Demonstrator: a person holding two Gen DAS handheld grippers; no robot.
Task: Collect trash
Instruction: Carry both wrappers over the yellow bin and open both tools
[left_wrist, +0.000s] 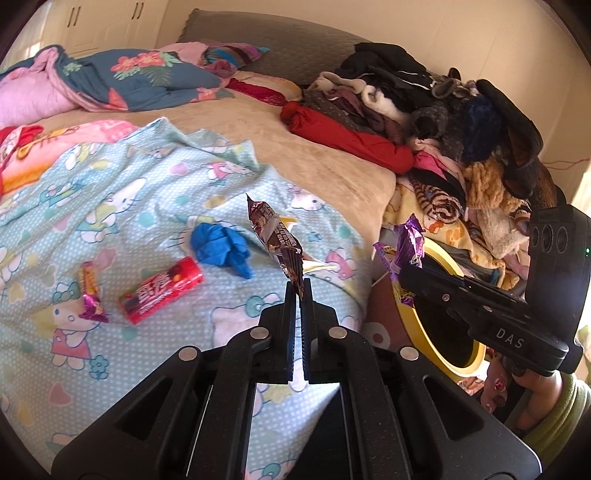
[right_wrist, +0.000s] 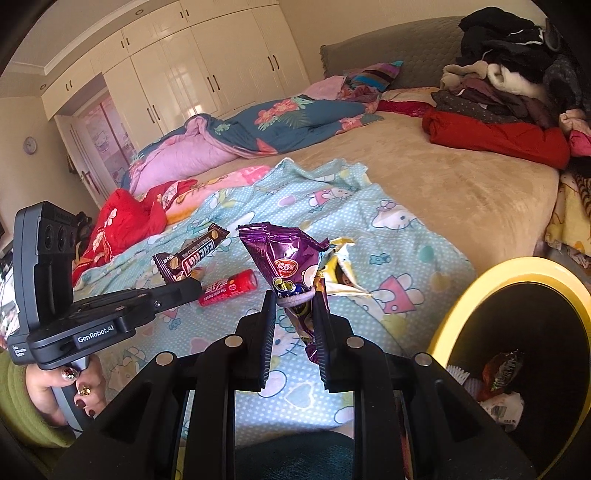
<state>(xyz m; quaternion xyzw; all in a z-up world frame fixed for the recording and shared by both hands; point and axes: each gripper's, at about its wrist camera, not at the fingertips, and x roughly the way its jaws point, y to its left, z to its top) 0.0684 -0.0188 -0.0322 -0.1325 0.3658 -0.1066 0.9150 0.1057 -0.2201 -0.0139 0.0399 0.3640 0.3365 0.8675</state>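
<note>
Left wrist view: the left gripper (left_wrist: 298, 286), angled down over the bed (left_wrist: 325, 147), is clenched on a brown bar wrapper (left_wrist: 275, 230); a red candy tube (left_wrist: 162, 290) lies on the sheet.

Right wrist view: the right gripper (right_wrist: 294, 295) clamps a purple wrapper (right_wrist: 291, 258). Only here the yellow-rimmed bin (right_wrist: 465, 295), near right, shows wrappers inside.

My left wrist camera looks down along my left claw (left_wrist: 299, 291) across the bed (left_wrist: 325, 155), close over the cartoon sheet (left_wrist: 110, 206). My right wrist camera faces likewise along my right claw (right_wrist: 295, 299). Both share the sheet, the yellow-rimmed bin (right_wrist: 480, 273) and each other's claw.
</note>
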